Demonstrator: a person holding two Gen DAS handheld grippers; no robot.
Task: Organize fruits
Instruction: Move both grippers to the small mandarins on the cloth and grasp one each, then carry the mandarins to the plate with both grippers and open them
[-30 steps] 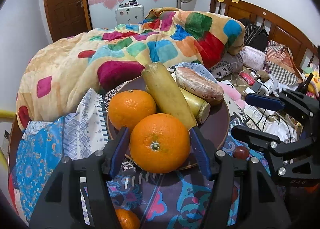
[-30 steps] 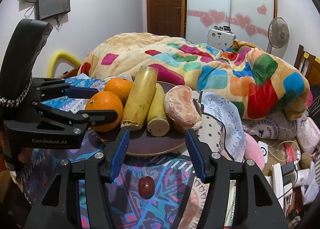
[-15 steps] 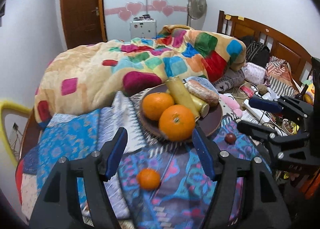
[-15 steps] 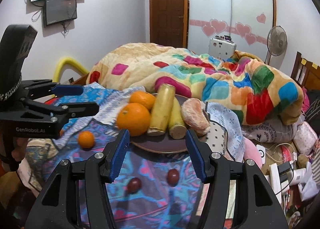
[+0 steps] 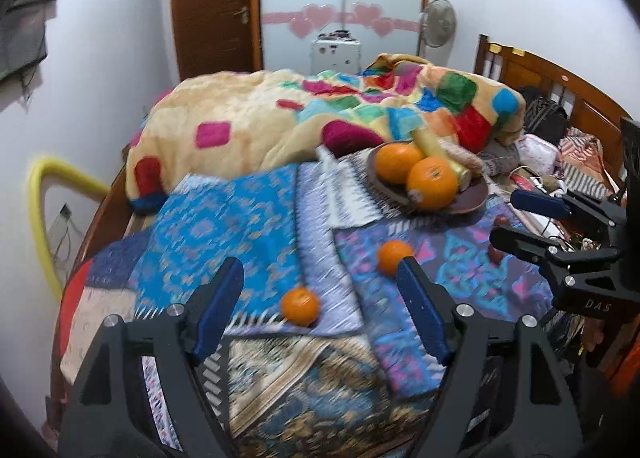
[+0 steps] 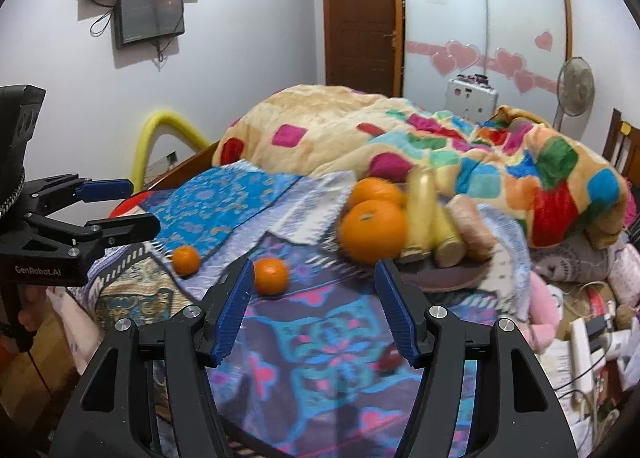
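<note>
A dark round plate (image 5: 474, 194) on the bed holds two big oranges (image 5: 432, 183), yellow corn-like pieces (image 6: 424, 198) and a pinkish fruit (image 6: 470, 224). The plate also shows in the right wrist view (image 6: 444, 278). Two small oranges lie loose on the patterned cloth: one (image 5: 300, 306) near the front edge, one (image 5: 391, 256) closer to the plate. They also show in the right wrist view (image 6: 186, 260) (image 6: 271, 276). A small dark red fruit (image 6: 388, 362) lies on the cloth. My left gripper (image 5: 320, 314) is open and empty, held back above the cloth. My right gripper (image 6: 316, 310) is open and empty.
A colourful patchwork blanket (image 5: 320, 118) is heaped behind the plate. Bedside clutter with cables and bags (image 6: 580, 330) lies on the right. A wooden headboard (image 5: 560, 86) runs along the right. A yellow tube (image 5: 40, 218) stands at the left bed edge.
Both grippers have pulled back and up from the plate, both staying open. The plate now looks smaller and the two loose small oranges have come into view.
</note>
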